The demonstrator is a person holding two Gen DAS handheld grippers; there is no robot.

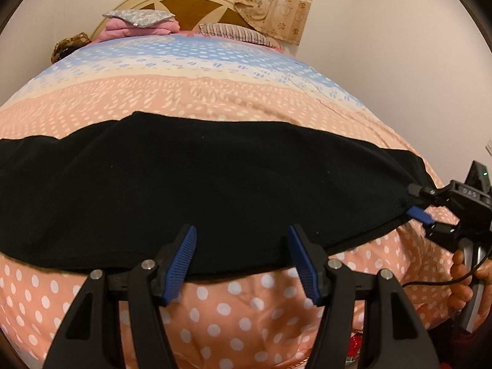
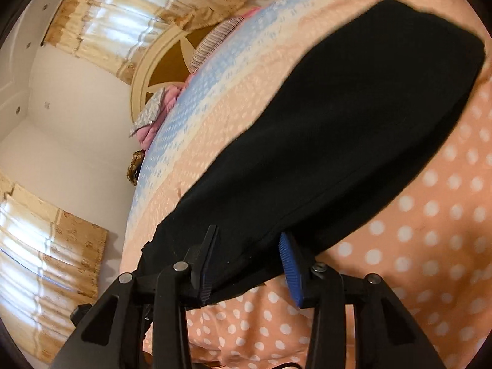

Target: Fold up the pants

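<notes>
The black pants (image 1: 196,190) are laid flat across the near part of the bed (image 1: 215,313), stretched lengthwise along its near edge over the peach, white-dotted stretch of the bedspread (image 1: 172,98). Beyond them, the bedspread is seen to pass into cream and blue bands toward the headboard (image 1: 184,3) at the far edge.

The left gripper (image 1: 243,255) is held at the near long edge of the pants with its jaws spread wide. Nothing is gripped by it; the blue pads (image 1: 184,261) are set apart over the hem, and whether the cloth is touched by them cannot be told from this angle.

The right gripper (image 1: 421,204) is seen at the end of the pants nearest the bed's right edge, held by a hand (image 1: 464,279). In its own wrist view the right gripper (image 2: 249,264) is also parted, and the end of the pants (image 2: 338,141) is taken in between its fingers. The cloth appears to lie against the left finger, though a firm pinch is not shown.

At the far edge, a striped pillow (image 1: 240,32) is set before the headboard, and a grey patterned pillow (image 1: 138,18) is stacked on folded pink bedding (image 1: 135,30) near the far left corner. Patterned curtains (image 1: 276,3) are hung behind the headboard.
</notes>
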